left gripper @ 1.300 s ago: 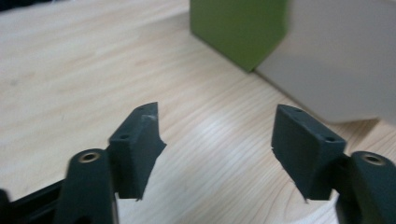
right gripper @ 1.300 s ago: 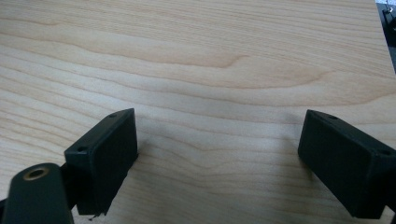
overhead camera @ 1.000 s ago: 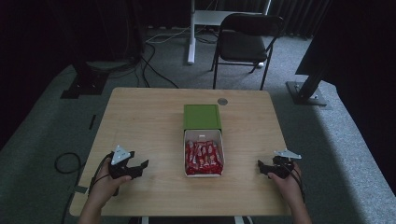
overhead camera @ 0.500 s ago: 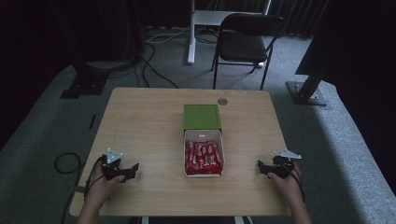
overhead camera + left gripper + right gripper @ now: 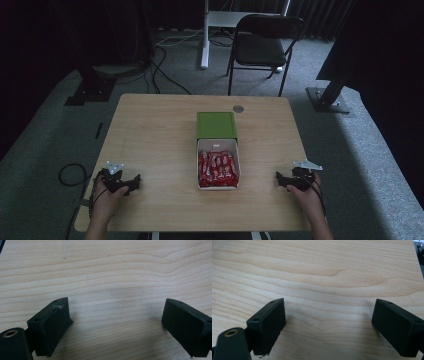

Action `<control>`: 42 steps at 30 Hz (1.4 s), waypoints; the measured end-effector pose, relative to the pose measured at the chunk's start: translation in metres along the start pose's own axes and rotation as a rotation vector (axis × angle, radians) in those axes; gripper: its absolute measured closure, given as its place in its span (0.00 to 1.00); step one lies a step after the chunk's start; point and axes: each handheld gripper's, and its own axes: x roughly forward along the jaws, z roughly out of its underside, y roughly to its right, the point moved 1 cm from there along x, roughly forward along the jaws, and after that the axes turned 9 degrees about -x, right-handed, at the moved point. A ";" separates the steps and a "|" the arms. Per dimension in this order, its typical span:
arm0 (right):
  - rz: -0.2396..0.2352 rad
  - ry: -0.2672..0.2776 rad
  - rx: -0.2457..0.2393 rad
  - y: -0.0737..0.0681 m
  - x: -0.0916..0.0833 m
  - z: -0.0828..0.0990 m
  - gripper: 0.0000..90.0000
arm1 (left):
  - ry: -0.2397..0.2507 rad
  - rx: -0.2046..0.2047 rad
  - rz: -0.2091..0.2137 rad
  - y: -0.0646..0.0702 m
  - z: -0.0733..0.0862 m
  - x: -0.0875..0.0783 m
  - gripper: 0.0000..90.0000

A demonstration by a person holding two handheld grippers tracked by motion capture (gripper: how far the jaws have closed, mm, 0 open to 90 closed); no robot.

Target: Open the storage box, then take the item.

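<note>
An open white box (image 5: 200,165) of red wrapped sweets (image 5: 218,169) sits mid-table, and its green lid (image 5: 216,125) lies just behind it. My left gripper (image 5: 136,181) rests low near the table's front left, well left of the box. Its jaws have just been opening and now stand wide over bare wood (image 5: 117,320), with nothing between them. Near the front right edge my right gripper (image 5: 279,178) points toward the box. It is open too, with empty wood between its pads (image 5: 328,320).
The wooden table (image 5: 155,135) has a small round grey grommet (image 5: 238,108) behind the lid. A black chair (image 5: 265,42) and a white desk leg (image 5: 204,35) stand beyond the far edge. Cables lie on the floor at the left.
My left gripper has moved left and toward the front edge, sinking to the tabletop. The right gripper and the box have stayed put.
</note>
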 end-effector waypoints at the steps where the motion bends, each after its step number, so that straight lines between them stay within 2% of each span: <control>1: 0.000 0.000 0.000 0.000 0.000 0.000 0.13 | 0.000 -0.002 -0.002 0.000 0.000 0.000 0.10; 14: 0.006 0.000 0.005 -0.001 0.000 0.000 0.13 | -0.003 -0.006 -0.007 0.001 -0.001 0.001 0.09; 17: 0.005 0.008 0.023 0.000 -0.001 0.000 0.14 | -0.001 -0.010 -0.007 0.002 -0.001 0.001 0.09; 18: -0.011 0.014 0.049 0.000 -0.003 0.000 0.14 | -0.002 -0.009 -0.008 0.002 -0.001 0.001 0.09; 20: -0.018 0.015 0.065 -0.001 -0.004 -0.001 0.14 | -0.001 -0.012 -0.009 0.002 -0.001 0.001 0.09; 22: -0.010 0.018 0.066 -0.001 -0.005 -0.002 0.14 | -0.001 -0.013 -0.010 0.002 -0.001 0.001 0.09; 25: -0.008 0.030 0.073 -0.002 -0.009 -0.006 0.14 | -0.002 -0.020 -0.020 0.003 -0.001 0.001 0.09; 30: -0.013 0.055 0.060 -0.009 -0.021 -0.017 0.14 | 0.002 -0.038 -0.034 0.005 -0.001 0.002 0.09; 36: -0.034 0.092 0.031 -0.018 -0.036 -0.032 0.15 | 0.003 -0.039 -0.035 0.005 -0.001 0.002 0.08; 42: -0.044 0.133 0.027 -0.025 -0.047 -0.048 0.15 | -0.009 -0.030 -0.030 0.006 -0.001 0.003 0.05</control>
